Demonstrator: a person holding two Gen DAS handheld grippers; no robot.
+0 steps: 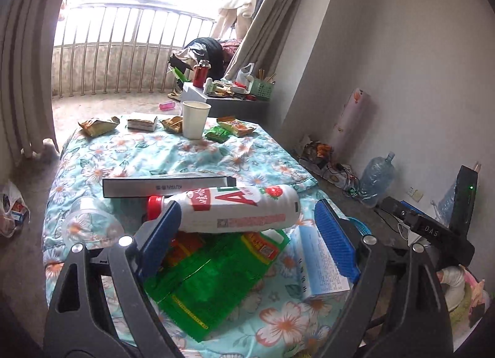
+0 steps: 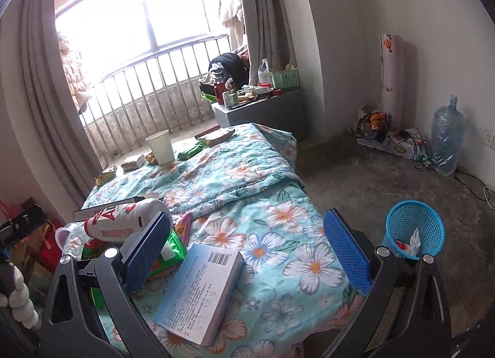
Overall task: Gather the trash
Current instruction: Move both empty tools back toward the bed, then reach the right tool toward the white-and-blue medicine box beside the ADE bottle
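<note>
My left tongs (image 1: 247, 228) are spread wide and hold nothing; the white bottle (image 1: 238, 208) with the red cap lies on its side between their blue pads (image 1: 335, 234), resting on a green wrapper (image 1: 204, 283) on the bed (image 1: 185, 157). A clear plastic cup (image 1: 89, 222) lies tipped just left of the bottle, and a long dark box (image 1: 167, 184) sits behind it. My right tongs (image 2: 247, 252) are released too, hovering over a pale blue carton (image 2: 201, 293) on the floral quilt. At the far end of the bed I see a paper cup (image 2: 161, 147) standing among small snack packets (image 1: 99, 126). The blue mesh bin (image 2: 413, 228) stands on the floor right of the bed, with some scraps inside.
</note>
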